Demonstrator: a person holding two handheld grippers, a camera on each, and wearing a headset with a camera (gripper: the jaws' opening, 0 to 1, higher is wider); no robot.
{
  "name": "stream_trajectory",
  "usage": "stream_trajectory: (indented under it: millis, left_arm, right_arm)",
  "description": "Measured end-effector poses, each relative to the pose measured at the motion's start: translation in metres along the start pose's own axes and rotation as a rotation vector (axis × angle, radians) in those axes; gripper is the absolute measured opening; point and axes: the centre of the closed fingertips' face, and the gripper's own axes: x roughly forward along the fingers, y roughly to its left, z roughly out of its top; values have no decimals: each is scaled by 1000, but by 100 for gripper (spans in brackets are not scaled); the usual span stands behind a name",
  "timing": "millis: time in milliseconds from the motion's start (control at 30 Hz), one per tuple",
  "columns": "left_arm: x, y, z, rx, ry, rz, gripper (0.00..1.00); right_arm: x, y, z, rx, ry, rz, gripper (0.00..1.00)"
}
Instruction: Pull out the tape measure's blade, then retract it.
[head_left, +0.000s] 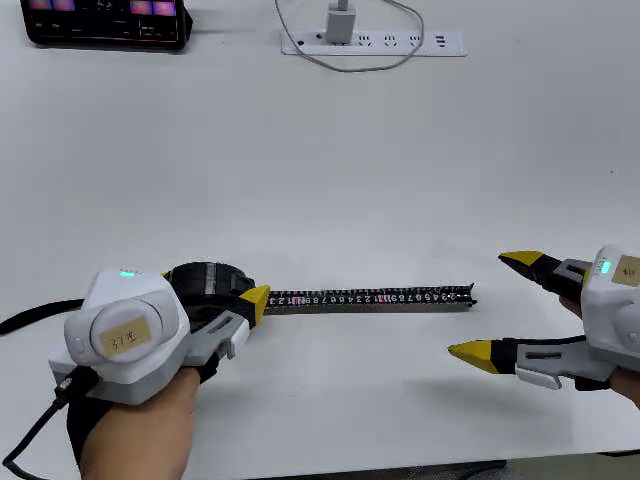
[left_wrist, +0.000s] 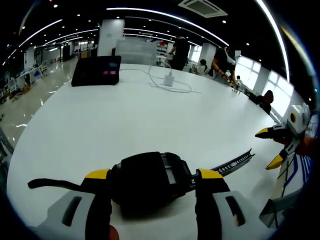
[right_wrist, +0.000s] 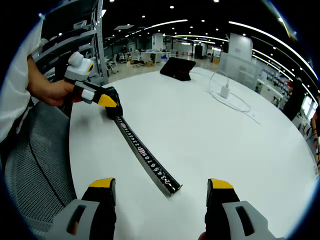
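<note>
Far left, the left tool (left_wrist: 153, 175) is clamped on the black tape measure (head_left: 207, 283), one yellow-tipped jaw on each side of the case, with a hand wrapped round the tool's white body. A black strap (head_left: 25, 318) trails off from the case toward the left edge of the table (head_left: 330, 180). From the case the blade (head_left: 370, 298) runs out to the right, lying flat on the table with its numbers facing up, and the end hook rests on the surface about mid-table. Nothing is touching that free end. Over on the right, the right tool (head_left: 480, 305) is spread wide and holds nothing; it's near the blade's end but clearly apart from it, and in the right gripper view the blade tip sits out ahead of the two jaws, roughly between them. At the back of the table there's a dark tablet (head_left: 105, 20) on the left, then a white power strip (head_left: 400, 43) with a charger (head_left: 341, 22) plugged in and a white cable (head_left: 350, 68) looped around it
</note>
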Motion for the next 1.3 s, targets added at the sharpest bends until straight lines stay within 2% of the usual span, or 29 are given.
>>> stream_trajectory:
  millis: [167,300,367,467,667,867,1000,1167,1300]
  left_arm:
    - [1,3,-1,6,6,10,61]
    - [1,2,-1,1,9,5,61]
    - [2,2,-2,26,22,5,60]
    - [2,2,-3,17,25,2,60]
    - [2,3,-4,7,31,-2,61]
    - [2,3,-4,4,36,-6,60]
    - [2,3,-4,3,37,-7,60]
    - [3,3,-5,0,39,-9,60]
    - [3,4,-5,-1,41,-10,60]
  right_arm:
    - [0,1,2,-28,11,2,66]
    - [0,1,4,-38,16,9,63]
    - [0,1,5,-46,22,12,61]
    - [1,2,4,-58,37,23,61]
    - [4,-2,3,-117,84,65,53]
    - [10,-6,-3,-205,151,108,44]
    - [14,-9,-7,-236,193,145,37]
    - [18,-7,-8,-271,219,188,29]
    - [20,-8,-11,-290,240,209,27]
